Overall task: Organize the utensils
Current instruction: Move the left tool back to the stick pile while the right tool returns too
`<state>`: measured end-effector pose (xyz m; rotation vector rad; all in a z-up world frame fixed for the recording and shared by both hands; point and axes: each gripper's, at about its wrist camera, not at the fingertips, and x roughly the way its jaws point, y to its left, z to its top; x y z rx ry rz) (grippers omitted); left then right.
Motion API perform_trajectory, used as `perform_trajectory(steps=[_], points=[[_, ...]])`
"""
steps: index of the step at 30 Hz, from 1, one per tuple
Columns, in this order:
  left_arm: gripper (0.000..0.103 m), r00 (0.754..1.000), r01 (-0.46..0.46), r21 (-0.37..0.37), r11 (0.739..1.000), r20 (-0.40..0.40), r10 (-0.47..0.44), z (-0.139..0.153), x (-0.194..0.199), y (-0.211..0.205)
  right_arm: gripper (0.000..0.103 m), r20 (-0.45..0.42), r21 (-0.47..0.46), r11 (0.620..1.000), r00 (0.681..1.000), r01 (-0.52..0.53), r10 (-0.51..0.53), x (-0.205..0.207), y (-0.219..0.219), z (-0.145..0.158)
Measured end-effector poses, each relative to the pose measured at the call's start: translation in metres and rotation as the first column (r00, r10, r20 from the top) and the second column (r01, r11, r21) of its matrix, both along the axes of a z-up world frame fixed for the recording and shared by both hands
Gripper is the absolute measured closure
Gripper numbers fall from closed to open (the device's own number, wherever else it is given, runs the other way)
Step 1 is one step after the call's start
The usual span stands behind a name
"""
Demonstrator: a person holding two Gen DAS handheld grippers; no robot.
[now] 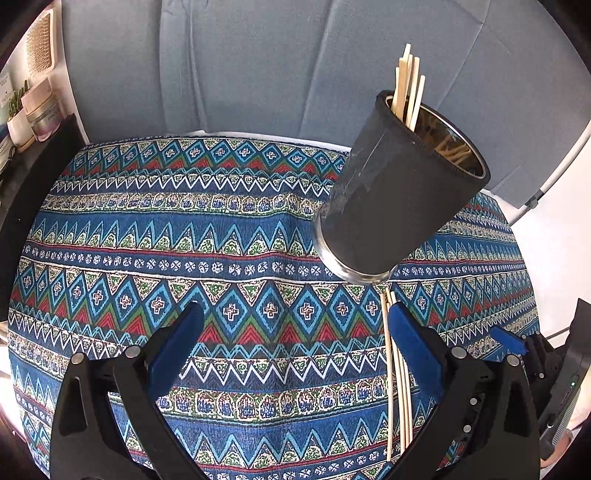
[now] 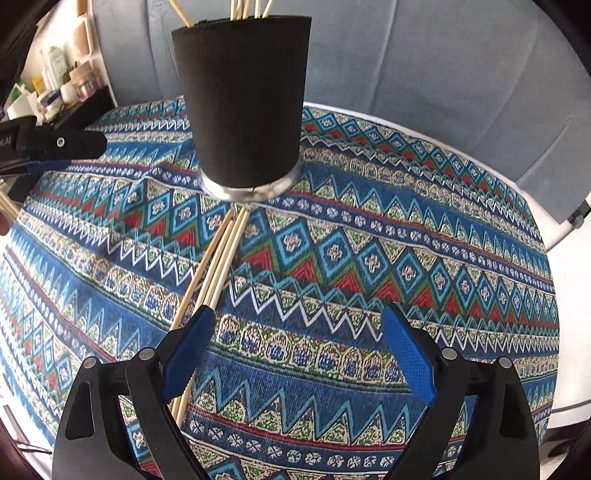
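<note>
Left wrist view: the left gripper (image 1: 295, 325) hovers over a patterned tablecloth (image 1: 147, 229) with its blue-padded jaws spread wide and nothing between them. To the far right stands a black-sleeved metal cup (image 1: 399, 195), upright on the cloth, with several wooden chopsticks (image 1: 406, 85) standing inside it. More loose chopsticks (image 1: 399, 387) lie flat on the cloth, running from the cup's base toward the camera, just beside the inner side of the gripper's right finger. A blue-grey sofa (image 1: 240, 66) fills the background.

Right wrist view: the right gripper (image 2: 299, 332) also has its jaws wide apart and empty. The black cup (image 2: 243, 99) stands at the far centre, chopstick tips (image 2: 251, 7) poking out of its top. The loose chopsticks (image 2: 221, 254) lie in a bundle from the cup's base down toward the near left, passing under the gripper's left finger. The other gripper's tip shows at the left edge.
</note>
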<state>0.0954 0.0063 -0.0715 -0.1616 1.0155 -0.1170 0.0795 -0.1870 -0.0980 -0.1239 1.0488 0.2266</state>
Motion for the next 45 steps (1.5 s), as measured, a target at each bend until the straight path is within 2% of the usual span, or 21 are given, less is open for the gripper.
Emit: perform_trajectory(steps=[12, 21, 25, 30, 36, 41, 45], points=[[0.006, 0.998, 0.001, 0.015, 1.000, -0.065, 0.000, -0.024, -0.011, -0.003, 0.016, -0.074, -0.033, 0.999, 0.997, -0.020, 0.018, -0.001, 0.024, -0.027], [0.006, 0.993, -0.006, 0.000, 1.000, -0.119, 0.006, -0.038, -0.014, -0.005, 0.016, -0.109, -0.017, 1.000, 0.994, -0.002, 0.000, 0.011, 0.034, -0.037], [0.006, 0.992, -0.003, -0.003, 1.000, -0.130, 0.003, -0.041, -0.015, -0.005, 0.016, -0.142, -0.013, 0.999, 0.989, 0.030, -0.032, 0.016, 0.035, -0.039], [0.006, 0.991, 0.026, 0.021, 0.999, -0.132, -0.023, -0.045, -0.011, -0.009, 0.015, -0.201, 0.023, 0.992, 0.972, 0.125, -0.117, 0.019, 0.025, -0.043], [0.006, 0.988, 0.042, 0.038, 0.998, -0.151, -0.036, -0.054, -0.005, -0.011, 0.015, -0.253, 0.034, 0.985, 0.955, 0.171, -0.157, 0.019, 0.013, -0.046], [0.006, 0.984, 0.021, 0.010, 1.000, -0.178, -0.019, -0.060, -0.006, -0.010, 0.015, -0.258, -0.017, 0.993, 0.959, 0.119, -0.119, 0.026, 0.032, -0.047], [0.006, 0.983, 0.036, 0.021, 0.999, -0.183, -0.031, -0.064, -0.006, -0.015, 0.018, -0.277, -0.038, 0.995, 0.956, 0.088, -0.095, 0.034, 0.044, -0.047]])
